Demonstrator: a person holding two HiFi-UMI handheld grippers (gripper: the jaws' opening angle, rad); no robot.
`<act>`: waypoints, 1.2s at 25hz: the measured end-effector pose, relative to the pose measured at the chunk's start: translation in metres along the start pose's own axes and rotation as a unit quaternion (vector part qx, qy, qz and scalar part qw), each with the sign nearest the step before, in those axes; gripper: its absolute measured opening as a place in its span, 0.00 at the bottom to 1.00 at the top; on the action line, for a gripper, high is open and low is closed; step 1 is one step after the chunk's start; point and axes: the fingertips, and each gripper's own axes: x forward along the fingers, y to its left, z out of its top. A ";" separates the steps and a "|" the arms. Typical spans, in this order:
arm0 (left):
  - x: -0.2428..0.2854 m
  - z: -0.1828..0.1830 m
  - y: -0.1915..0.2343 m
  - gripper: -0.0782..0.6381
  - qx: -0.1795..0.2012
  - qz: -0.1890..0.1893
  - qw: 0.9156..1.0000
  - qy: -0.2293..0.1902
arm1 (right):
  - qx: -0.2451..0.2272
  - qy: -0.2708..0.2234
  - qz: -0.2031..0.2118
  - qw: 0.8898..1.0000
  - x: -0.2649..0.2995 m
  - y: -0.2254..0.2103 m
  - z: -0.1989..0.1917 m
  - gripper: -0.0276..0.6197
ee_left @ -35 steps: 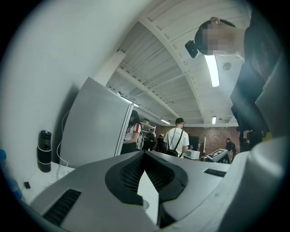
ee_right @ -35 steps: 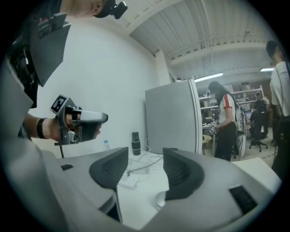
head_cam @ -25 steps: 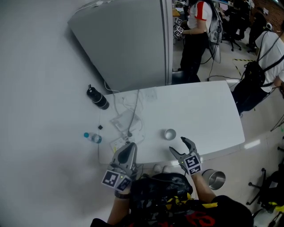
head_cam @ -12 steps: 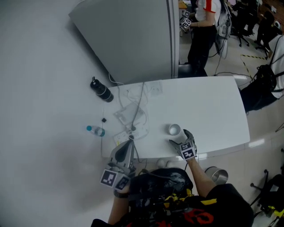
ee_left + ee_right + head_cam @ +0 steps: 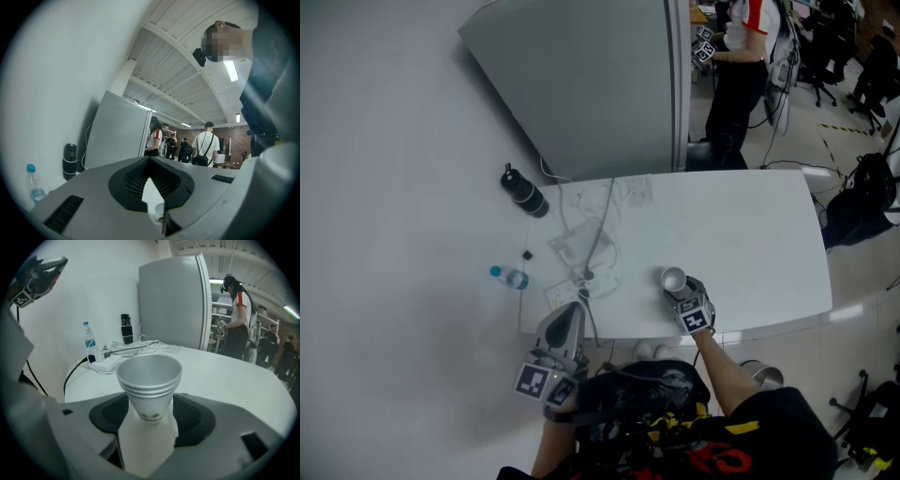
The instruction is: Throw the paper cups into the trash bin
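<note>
Right claw [image 5: 151,401], released, straddles stacked white paper cups [image 5: 149,378] at the white tabletop's [image 5: 750,234] six o'clock; squeeze gently, low down. Left claw [image 5: 150,159] clenched, empty.

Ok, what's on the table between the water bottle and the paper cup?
A white power strip with its cables lies between the water bottle and the paper cup, clearest in the right gripper view.

Grey left tongs [image 5: 572,309], right tongs [image 5: 675,283], black-padded
</note>
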 end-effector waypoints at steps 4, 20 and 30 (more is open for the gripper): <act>-0.001 -0.002 0.002 0.12 -0.003 0.001 1.000 0.000 | -0.006 -0.026 0.004 1.000 -0.011 0.008 0.018 0.51; 0.007 -0.009 -0.008 0.12 -0.020 -0.057 0.998 0.010 | 0.002 -0.199 0.035 0.979 -0.132 0.061 0.151 0.50; 0.029 -0.007 -0.009 0.12 -0.026 -0.103 0.994 0.007 | -0.018 -0.262 0.018 0.965 -0.212 0.074 0.206 0.50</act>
